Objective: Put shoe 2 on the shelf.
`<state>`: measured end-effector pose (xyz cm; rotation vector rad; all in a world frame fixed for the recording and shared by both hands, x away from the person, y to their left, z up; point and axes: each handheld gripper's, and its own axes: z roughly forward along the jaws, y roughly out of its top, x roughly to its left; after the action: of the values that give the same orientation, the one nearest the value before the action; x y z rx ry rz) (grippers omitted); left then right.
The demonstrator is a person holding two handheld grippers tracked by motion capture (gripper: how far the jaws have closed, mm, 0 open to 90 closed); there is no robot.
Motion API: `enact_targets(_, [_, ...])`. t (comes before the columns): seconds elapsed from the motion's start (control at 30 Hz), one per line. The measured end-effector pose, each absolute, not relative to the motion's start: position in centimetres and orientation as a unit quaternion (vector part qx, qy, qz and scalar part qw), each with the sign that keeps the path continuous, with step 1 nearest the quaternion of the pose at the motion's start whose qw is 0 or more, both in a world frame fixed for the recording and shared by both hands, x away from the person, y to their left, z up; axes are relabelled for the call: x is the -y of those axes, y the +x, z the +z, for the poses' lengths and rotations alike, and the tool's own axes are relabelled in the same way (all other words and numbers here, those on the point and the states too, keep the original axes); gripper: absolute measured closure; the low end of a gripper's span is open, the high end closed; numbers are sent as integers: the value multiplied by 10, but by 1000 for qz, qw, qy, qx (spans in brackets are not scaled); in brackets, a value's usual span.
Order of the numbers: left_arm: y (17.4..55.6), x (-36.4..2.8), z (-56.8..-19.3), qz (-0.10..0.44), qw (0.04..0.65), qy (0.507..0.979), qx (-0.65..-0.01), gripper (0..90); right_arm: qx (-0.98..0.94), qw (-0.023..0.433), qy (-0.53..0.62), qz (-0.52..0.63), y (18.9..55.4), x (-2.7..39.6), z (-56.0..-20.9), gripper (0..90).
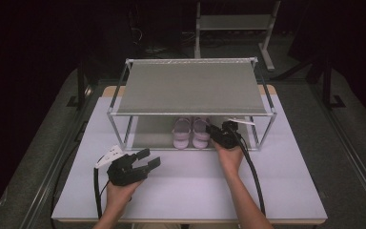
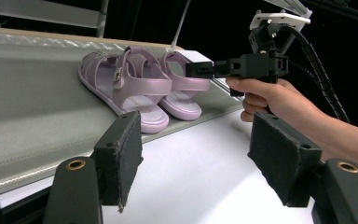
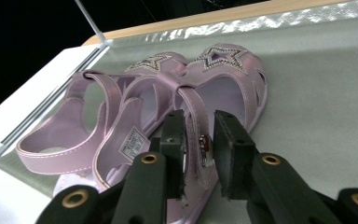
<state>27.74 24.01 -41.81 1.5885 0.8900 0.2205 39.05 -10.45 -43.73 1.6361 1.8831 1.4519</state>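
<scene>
A pair of lilac sandals (image 1: 191,132) stands side by side on the lower shelf (image 1: 147,136) of a grey metal rack. My right gripper (image 1: 213,130) reaches in from the right at shelf level. Its jaws straddle the ankle strap (image 3: 196,116) of the right sandal (image 3: 233,88), with small gaps at the pads, so it is open. The left sandal (image 3: 98,121) lies beside it, untouched. My left gripper (image 1: 151,157) hovers open over the white table in front of the rack, nothing between its pads (image 2: 121,154). In its view the sandals (image 2: 135,88) and the other gripper (image 2: 200,70) lie ahead.
The rack's top shelf (image 1: 190,86) overhangs the sandals and the right gripper. Thin metal posts (image 1: 113,126) stand at its corners. The white tabletop (image 1: 195,181) stretches in front of the rack. A second metal stand (image 1: 233,24) is in the dark behind.
</scene>
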Motion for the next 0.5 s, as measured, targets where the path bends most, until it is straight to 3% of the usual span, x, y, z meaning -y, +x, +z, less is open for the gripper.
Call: enact_targets(0.5, [277, -238, -418, 95, 607, 690, -382, 342, -639, 113, 563, 512, 382, 111, -431, 665])
